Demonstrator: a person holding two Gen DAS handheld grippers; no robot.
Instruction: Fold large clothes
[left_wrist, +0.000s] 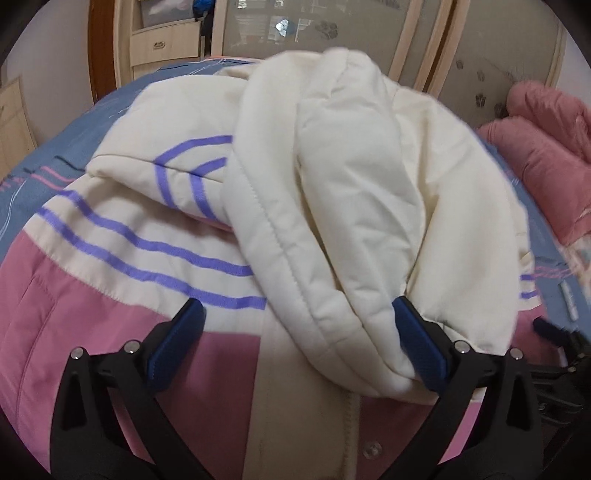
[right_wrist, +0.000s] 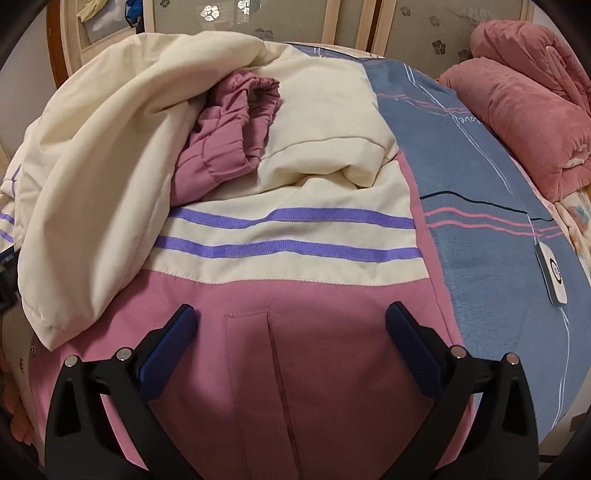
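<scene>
Cream hood (left_wrist: 332, 206) bunched between spread left tool (left_wrist: 295, 328), unclamped; right tool (right_wrist: 291, 325) likewise apart over jacket (right_wrist: 303, 369) hem.

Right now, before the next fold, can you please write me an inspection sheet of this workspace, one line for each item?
Surface: bed with blue patterned sheet.
Job's things: cream and pink jacket with purple stripes, spread on the bed; cream hood flopped forward over the front; pink cuff folded onto the chest.
Clutter: rolled pink blanket; small white controller on the sheet.
Grippers: left gripper jaws open, hood edge between them; right gripper jaws open over the pink lower panel, holding nothing.
Cables: nothing seen.
Surroundings: wooden wardrobe with patterned glass doors.
</scene>
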